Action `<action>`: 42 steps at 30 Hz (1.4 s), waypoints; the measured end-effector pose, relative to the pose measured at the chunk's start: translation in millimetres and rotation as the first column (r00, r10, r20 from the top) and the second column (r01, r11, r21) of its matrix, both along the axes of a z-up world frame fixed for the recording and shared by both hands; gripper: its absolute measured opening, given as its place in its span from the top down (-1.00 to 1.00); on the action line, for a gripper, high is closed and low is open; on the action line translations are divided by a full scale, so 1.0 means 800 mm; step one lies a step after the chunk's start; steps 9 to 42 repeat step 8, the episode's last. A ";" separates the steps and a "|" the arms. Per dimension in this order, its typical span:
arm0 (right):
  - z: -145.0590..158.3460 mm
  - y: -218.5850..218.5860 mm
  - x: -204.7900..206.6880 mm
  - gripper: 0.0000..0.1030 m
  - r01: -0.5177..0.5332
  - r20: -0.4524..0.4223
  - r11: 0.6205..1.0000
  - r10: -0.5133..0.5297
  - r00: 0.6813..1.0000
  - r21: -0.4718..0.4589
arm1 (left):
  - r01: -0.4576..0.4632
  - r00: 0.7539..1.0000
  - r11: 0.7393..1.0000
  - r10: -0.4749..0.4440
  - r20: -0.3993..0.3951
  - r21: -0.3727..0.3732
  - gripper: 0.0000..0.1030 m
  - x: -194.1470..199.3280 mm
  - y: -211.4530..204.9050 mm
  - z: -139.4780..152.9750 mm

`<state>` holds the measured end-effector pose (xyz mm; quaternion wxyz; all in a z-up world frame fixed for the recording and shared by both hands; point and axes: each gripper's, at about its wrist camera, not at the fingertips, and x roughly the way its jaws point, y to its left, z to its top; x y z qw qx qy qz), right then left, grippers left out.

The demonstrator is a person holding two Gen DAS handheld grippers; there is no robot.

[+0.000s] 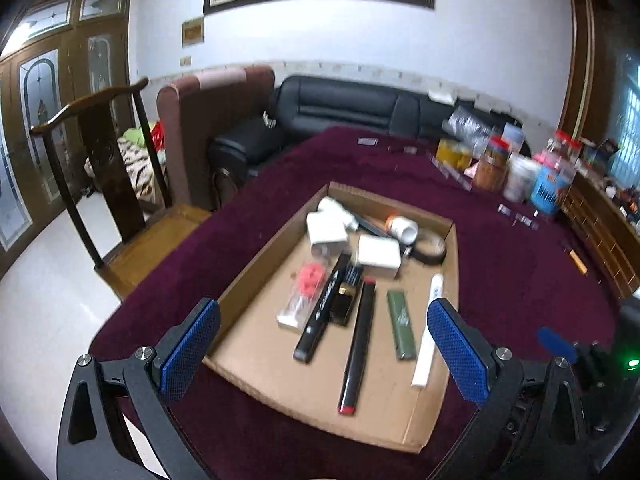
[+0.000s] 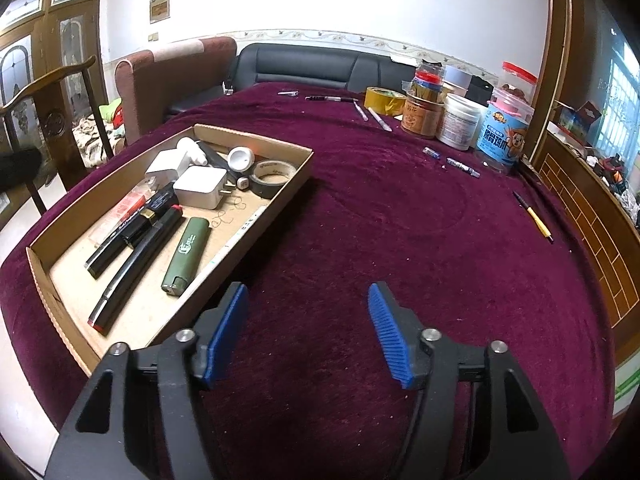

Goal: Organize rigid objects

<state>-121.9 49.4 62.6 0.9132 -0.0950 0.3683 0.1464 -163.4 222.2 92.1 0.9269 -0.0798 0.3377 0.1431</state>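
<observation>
A shallow cardboard tray (image 1: 256,256) lies on the maroon tablecloth (image 2: 400,220). It holds white chargers (image 1: 379,255), a green lighter (image 1: 401,326), a long black stick with red ends (image 1: 358,344), a black tape roll (image 1: 430,248), a white bottle (image 1: 402,229) and a white pen (image 1: 428,336). My left gripper (image 1: 323,312) hangs wide open over the tray's near end, with nothing between its pads. My right gripper (image 2: 308,292) stands open over bare cloth just right of the tray (image 2: 286,196), also empty. Loose on the cloth are a yellow pencil (image 2: 536,220), batteries (image 2: 462,167) and pens (image 2: 332,99).
Jars and tubs (image 2: 502,136) and a yellow tape roll (image 2: 384,101) crowd the far right corner. A wooden chair (image 1: 100,152) stands off the table's left side. A black sofa (image 1: 360,104) is behind it, and a wooden cabinet (image 2: 580,208) runs along the right.
</observation>
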 end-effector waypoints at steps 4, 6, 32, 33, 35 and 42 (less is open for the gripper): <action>0.003 0.010 -0.006 -0.23 -0.027 0.003 0.999 0.027 1.000 -0.017 | -0.024 0.997 1.000 0.024 -0.076 0.003 -0.98 0.006 0.000 -0.022; 0.006 0.016 -0.010 -0.23 -0.040 0.016 0.999 0.041 0.999 -0.031 | -0.043 0.996 0.999 0.043 -0.083 0.000 -0.98 0.005 0.003 -0.026; 0.007 0.021 -0.013 -0.30 -0.051 0.023 0.998 0.052 0.998 -0.043 | -0.064 0.994 0.998 0.064 -0.092 0.005 -0.98 0.004 0.003 -0.027; 0.007 0.021 -0.013 -0.30 -0.051 0.023 0.998 0.052 0.998 -0.043 | -0.064 0.994 0.998 0.064 -0.092 0.005 -0.98 0.004 0.003 -0.027; 0.007 0.021 -0.013 -0.30 -0.051 0.023 0.998 0.052 0.998 -0.043 | -0.064 0.994 0.998 0.064 -0.092 0.005 -0.98 0.004 0.003 -0.027; 0.007 0.021 -0.013 -0.30 -0.051 0.023 0.998 0.052 0.998 -0.043 | -0.064 0.994 0.998 0.064 -0.092 0.005 -0.98 0.004 0.003 -0.027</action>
